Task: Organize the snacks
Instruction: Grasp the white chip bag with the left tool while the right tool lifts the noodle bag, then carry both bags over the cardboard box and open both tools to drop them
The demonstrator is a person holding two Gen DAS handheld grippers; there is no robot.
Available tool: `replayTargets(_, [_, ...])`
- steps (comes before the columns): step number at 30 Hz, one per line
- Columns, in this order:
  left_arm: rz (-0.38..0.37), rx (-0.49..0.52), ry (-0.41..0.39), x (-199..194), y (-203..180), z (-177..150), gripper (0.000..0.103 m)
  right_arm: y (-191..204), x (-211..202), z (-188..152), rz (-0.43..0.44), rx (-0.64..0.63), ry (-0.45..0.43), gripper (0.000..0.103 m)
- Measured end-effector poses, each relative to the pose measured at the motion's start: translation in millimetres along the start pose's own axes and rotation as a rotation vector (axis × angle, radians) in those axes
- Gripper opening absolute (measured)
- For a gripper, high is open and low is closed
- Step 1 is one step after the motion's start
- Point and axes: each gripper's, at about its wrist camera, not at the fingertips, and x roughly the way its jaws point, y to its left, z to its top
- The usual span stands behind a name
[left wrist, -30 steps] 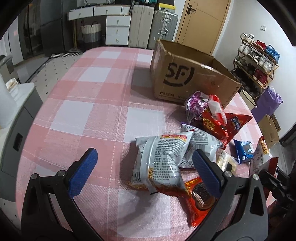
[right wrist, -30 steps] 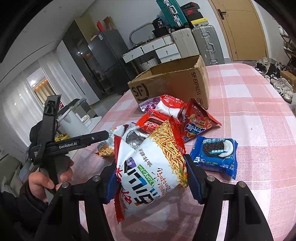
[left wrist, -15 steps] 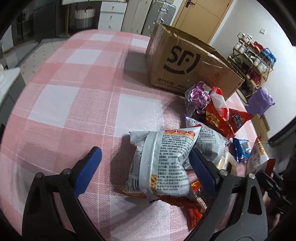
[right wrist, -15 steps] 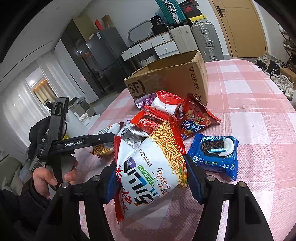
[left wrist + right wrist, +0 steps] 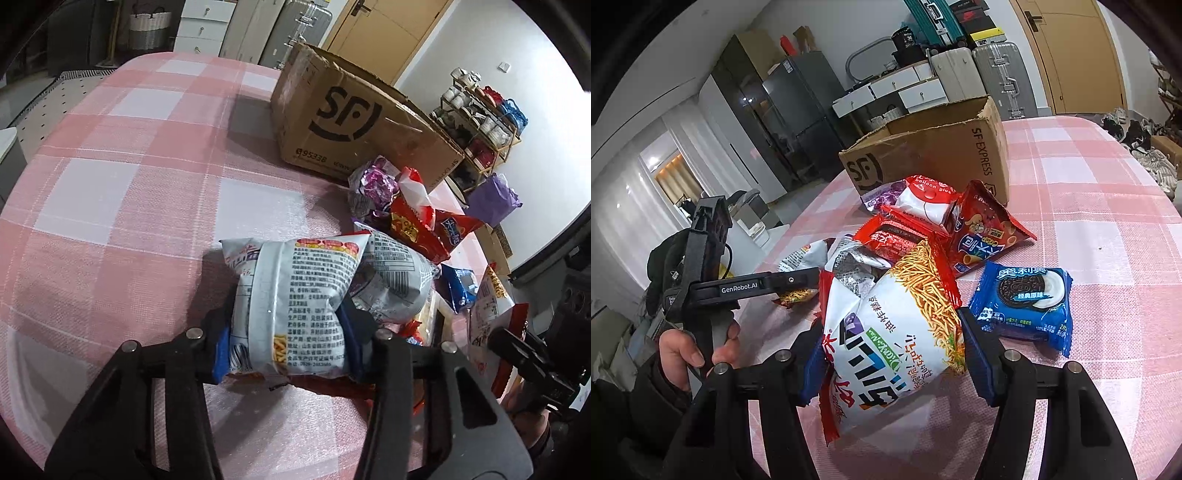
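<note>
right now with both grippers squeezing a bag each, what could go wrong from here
The left gripper pinches the silver snack bag low on its body, so the puffed pack may crush or burst. It overlaps another silver bag, which could drag along. The right gripper holds the noodle snack bag near the Oreo pack; swinging toward the cardboard box might sweep it.

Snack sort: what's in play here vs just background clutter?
In play: left gripper shut on silver bag; right gripper shut on noodle snack bag; Oreo pack; red chip bag; SF box.

Background: suitcases, fridge, shoe rack.
</note>
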Motion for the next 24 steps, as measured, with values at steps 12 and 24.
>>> replayTargets(12, [-0.025, 0.006, -0.031, -36, -11, -11, 0.044, 5, -2, 4, -0.003, -0.020, -0.024, 0.065])
replayTargets(24, [-0.034, 0.114, -0.097, -76, -49, 10, 0.045, 10, -17, 32, 0.029, -0.047, -0.086, 0.065])
